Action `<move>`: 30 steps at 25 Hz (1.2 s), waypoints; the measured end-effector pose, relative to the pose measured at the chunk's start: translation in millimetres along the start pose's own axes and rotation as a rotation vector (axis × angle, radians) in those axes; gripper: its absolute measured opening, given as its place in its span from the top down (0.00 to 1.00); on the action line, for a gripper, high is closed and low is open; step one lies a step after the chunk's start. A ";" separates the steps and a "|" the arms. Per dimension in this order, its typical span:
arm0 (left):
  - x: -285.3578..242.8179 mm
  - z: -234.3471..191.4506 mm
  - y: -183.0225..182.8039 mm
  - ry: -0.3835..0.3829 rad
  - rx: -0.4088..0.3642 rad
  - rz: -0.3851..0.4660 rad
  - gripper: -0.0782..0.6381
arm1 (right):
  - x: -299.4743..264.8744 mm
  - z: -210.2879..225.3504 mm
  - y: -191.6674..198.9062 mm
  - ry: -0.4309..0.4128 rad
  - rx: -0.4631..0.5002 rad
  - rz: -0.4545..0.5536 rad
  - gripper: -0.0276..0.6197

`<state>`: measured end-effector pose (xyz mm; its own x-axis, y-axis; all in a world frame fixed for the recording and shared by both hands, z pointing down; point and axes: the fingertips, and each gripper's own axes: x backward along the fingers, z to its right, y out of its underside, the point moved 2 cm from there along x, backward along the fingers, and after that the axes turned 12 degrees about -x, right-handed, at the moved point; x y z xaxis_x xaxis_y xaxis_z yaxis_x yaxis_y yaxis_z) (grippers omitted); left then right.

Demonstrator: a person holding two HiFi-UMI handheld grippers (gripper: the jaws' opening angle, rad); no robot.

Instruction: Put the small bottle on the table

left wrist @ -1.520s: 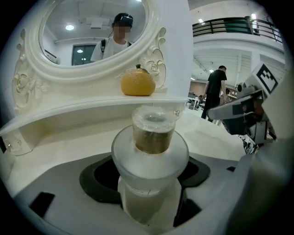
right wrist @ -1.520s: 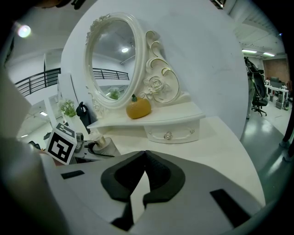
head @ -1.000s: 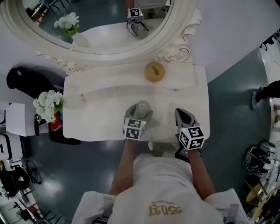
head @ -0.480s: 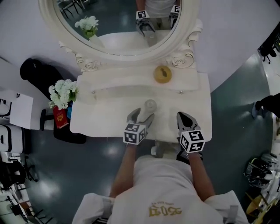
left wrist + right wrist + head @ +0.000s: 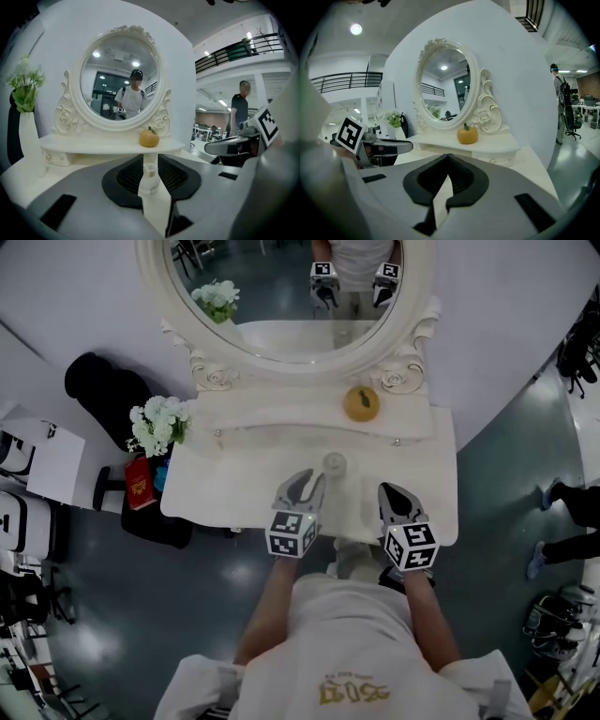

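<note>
**Helper:** Looking down from where you stand, is the small bottle set down?

**Me:** Yes. It stands upright on the white dressing table, on the lower top, in front of the raised shelf where the orange fruit sits. It is just beyond the tips of my left gripper and apart from them.

**Helper:** So you have let go of it?

**Me:** I have. The left jaws have just been closing, and only a narrow gap is left. Nothing is between the pads. I can see the bottle through that gap, but it is out past the tips, not inside them.

**Helper:** And the other hand?

**Me:** My right gripper is closed tip to tip and holds nothing. It hangs over the near right part of the table, well apart from the bottle.

**Helper:** What matters now?

**Me:** As I judge it, the placing is done, and the step in hand is getting clear. The bottle is slim and looks light, so a brush from a jaw could tip it. I would draw the left gripper straight back along the line it points, with no sideways swing toward the bottle. I would leave the right hand out of it. Then I would check that the bottle is steady and well in from the table's front edge.
</note>
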<state>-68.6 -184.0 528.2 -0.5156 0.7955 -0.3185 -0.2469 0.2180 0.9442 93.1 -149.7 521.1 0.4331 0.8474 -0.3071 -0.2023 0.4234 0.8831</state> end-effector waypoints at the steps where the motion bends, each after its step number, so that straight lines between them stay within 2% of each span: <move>1: 1.2 -0.3 -1.5 -0.004 -0.005 0.002 0.74 | 0.7 -1.9 -1.1 -0.003 0.004 0.003 0.94; 4: 5.3 -1.4 -4.1 -0.011 -0.011 0.005 0.83 | 3.4 -6.9 -2.7 -0.010 0.014 0.007 0.94; 9: 9.3 -2.2 -4.2 -0.007 -0.009 0.001 0.87 | 6.4 -9.8 -4.5 -0.012 0.018 0.008 0.94; 17: 8.9 -7.4 -4.4 -0.025 0.000 0.004 0.87 | 8.9 -8.4 -11.7 0.005 0.034 0.042 0.94; 30: 10.9 -10.8 2.3 -0.026 0.000 -0.020 0.87 | 6.0 -10.9 -6.7 0.000 0.030 0.022 0.94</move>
<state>-83.6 -181.0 526.0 -0.4890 0.8053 -0.3352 -0.2572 0.2341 0.9376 87.5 -144.0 509.6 0.4290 0.8564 -0.2872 -0.1856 0.3947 0.8999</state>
